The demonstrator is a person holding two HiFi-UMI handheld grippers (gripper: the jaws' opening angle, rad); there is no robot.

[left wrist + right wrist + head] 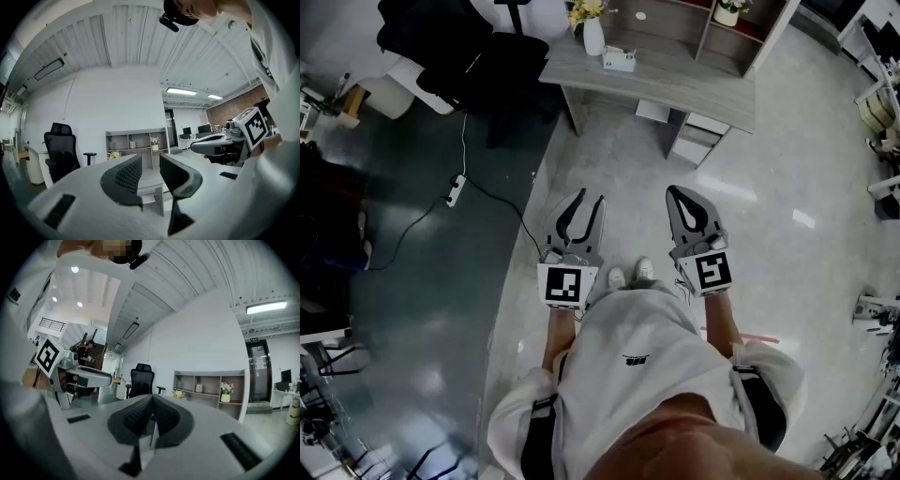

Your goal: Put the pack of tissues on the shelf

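One long grey bench (694, 80) is standing well ahead of the person, and the shelf (709, 33) is rising along the bench's far edge. A black chair (502, 66) is sitting off the bench's left end. On the bench's left part a white vase (593, 36) is holding yellow flowers. The pack of tissues (619, 61) is lying just beside it, towards the bench's middle, and nothing is touching it yet.

The step in hand is looking like the approach. It probably calls for walking up to the bench's near edge and squaring up to the pack. The open gripper should be coming in level from the side away from the vase, so the flowers are not getting knocked. The pack is probably soft, so a gentle squeeze across its narrower sides should be enough.

Both forearms are reaching forward from the waist, side by side and well short of the bench, with the marker cubes facing up. The left gripper (591, 197) is pointing level with its jaws standing wide apart and nothing between them. The right gripper (673, 193) is pointing level too, its jaws meeting on nothing.
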